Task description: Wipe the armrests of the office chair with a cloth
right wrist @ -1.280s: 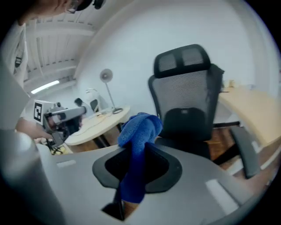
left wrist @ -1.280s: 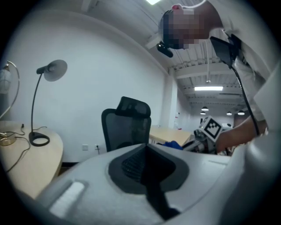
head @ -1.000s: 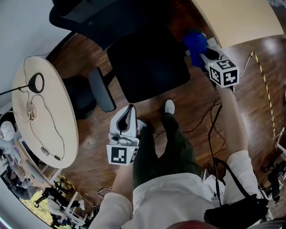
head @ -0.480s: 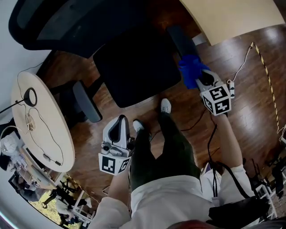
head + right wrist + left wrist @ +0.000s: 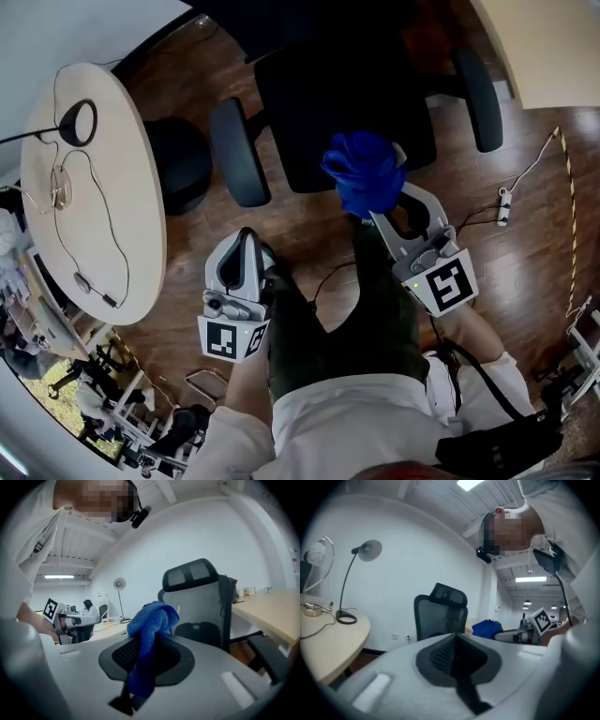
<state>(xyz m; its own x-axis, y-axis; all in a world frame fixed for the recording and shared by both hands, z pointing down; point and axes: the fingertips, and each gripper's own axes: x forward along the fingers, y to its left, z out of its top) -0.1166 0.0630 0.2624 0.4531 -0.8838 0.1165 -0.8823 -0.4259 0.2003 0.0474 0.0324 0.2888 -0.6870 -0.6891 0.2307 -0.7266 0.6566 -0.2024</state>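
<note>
a blue cloth [image 5: 364, 173] is clenched in the right tongs [image 5: 380, 214], held over the chair [image 5: 319, 103] between its armrests [image 5: 238, 152], ready for wiping; the left tongs [image 5: 247, 246] are closed, empty, kept aside.

The office chair [image 5: 347, 103] loses its backrest to the head view's top edge, and its base is hidden beneath the seat. Over the seat's front edge, the blue cloth [image 5: 364, 176] covers the tips of the right gripper [image 5: 377, 199]. Right of the chair, the desk [image 5: 553, 47] is cropped by the corner. In the left gripper view, the body of the left gripper [image 5: 457, 644] hides everything of the chair below its backrest.
</note>
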